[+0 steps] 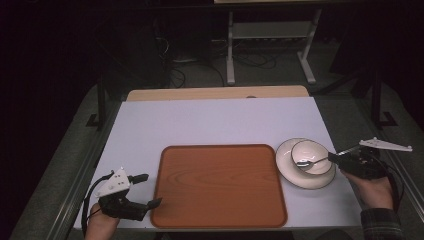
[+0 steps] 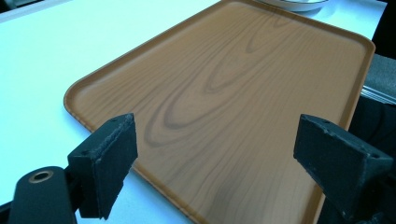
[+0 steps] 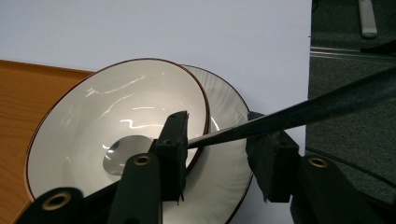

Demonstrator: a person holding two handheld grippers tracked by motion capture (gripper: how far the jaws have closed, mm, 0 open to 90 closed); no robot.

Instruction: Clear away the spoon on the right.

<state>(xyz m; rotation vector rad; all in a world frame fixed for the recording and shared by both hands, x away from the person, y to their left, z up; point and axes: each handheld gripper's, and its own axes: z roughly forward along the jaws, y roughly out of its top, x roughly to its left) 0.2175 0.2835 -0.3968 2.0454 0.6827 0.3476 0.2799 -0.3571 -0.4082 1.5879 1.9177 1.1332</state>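
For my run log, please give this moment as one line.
left gripper: open, at tray edge | right gripper: around spoon handle | spoon in bowl on plate

Both grippers are black, each topped by a pale grey three-cornered plate. The left gripper (image 1: 145, 190) sits just left of the wooden tray (image 1: 220, 220), with a black cable looping off its outer side; its jaws end in blocky, rough-edged pads (image 2: 109, 158). The right gripper (image 1: 334, 157), well to the tray's right, shows brass-coloured rivets (one on each jaw arm) and small dark screws. A dark plaid sleeve (image 1: 382, 225) covers the right wrist
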